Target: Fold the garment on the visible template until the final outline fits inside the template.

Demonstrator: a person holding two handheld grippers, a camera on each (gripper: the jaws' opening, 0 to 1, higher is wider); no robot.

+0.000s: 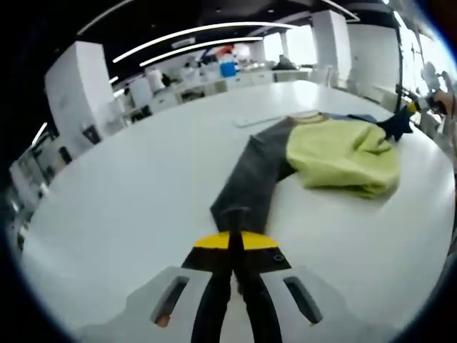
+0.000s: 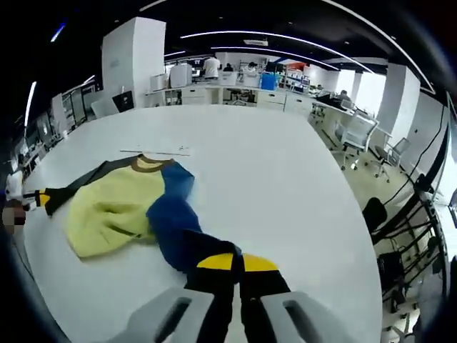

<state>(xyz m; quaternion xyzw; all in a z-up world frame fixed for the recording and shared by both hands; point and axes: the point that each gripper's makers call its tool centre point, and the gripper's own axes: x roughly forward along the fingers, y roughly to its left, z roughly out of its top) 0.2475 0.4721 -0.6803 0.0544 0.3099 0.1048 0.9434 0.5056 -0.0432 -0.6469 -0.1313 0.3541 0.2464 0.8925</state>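
Observation:
A sweater lies crumpled on the white table (image 1: pixel 128 193), with a yellow-green body (image 1: pixel 343 153), a brown collar (image 2: pixel 148 164), one grey sleeve (image 1: pixel 253 175) and one blue sleeve (image 2: pixel 175 221). My left gripper (image 1: pixel 234 218) is shut on the end of the grey sleeve, which runs straight from the jaws to the body. My right gripper (image 2: pixel 237 256) is shut on the end of the blue sleeve. The two grippers stand on opposite sides of the body. The right gripper (image 1: pixel 408 114) appears at the far right of the left gripper view, and the left gripper (image 2: pixel 36 199) at the far left of the right gripper view.
A thin pale line (image 2: pixel 153 151) lies on the table just beyond the collar. The table edge curves near office chairs (image 2: pixel 360 132) and dark cables (image 2: pixel 400 214) on the floor. Desks and white pillars (image 2: pixel 132 61) stand far behind.

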